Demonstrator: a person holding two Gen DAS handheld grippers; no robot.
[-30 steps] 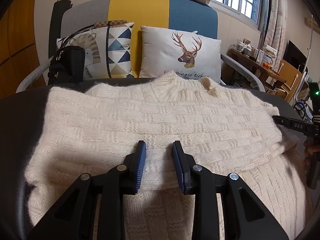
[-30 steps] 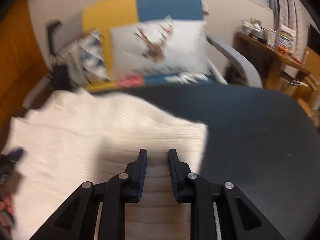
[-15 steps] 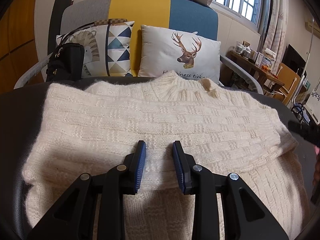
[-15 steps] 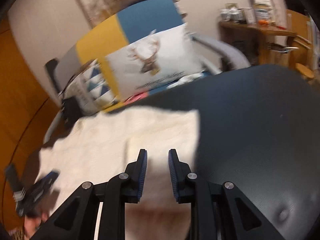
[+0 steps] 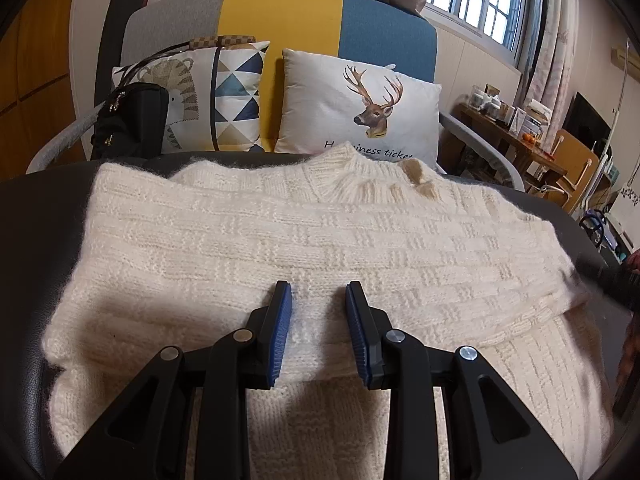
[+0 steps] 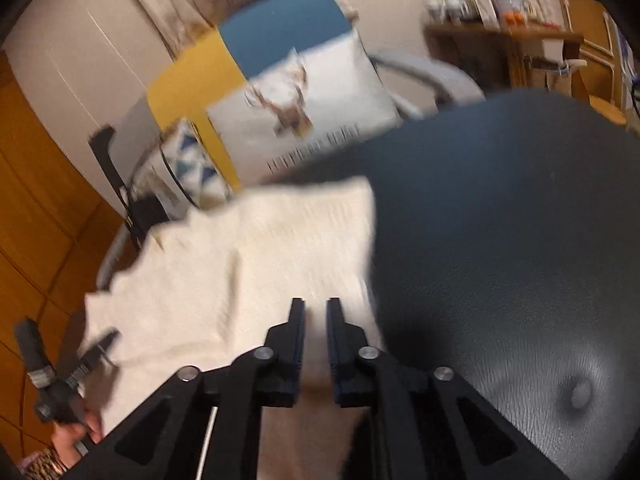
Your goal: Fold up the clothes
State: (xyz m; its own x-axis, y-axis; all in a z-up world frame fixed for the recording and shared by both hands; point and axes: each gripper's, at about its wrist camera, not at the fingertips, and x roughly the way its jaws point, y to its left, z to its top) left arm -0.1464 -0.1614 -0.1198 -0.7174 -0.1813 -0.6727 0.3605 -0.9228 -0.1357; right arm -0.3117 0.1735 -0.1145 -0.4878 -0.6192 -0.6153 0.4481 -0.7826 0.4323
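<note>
Cream knit sweater (image 5: 280, 248) is lying part-folded on the dark padded surface (image 6: 500, 240). It's soft, floppy and stretchy, so I'd grab the thick folded edge. My left tongs (image 5: 318, 332) and right tongs (image 6: 314, 340) are both slightly parted, gripping nothing; the right jaws just opened a touch.
</note>
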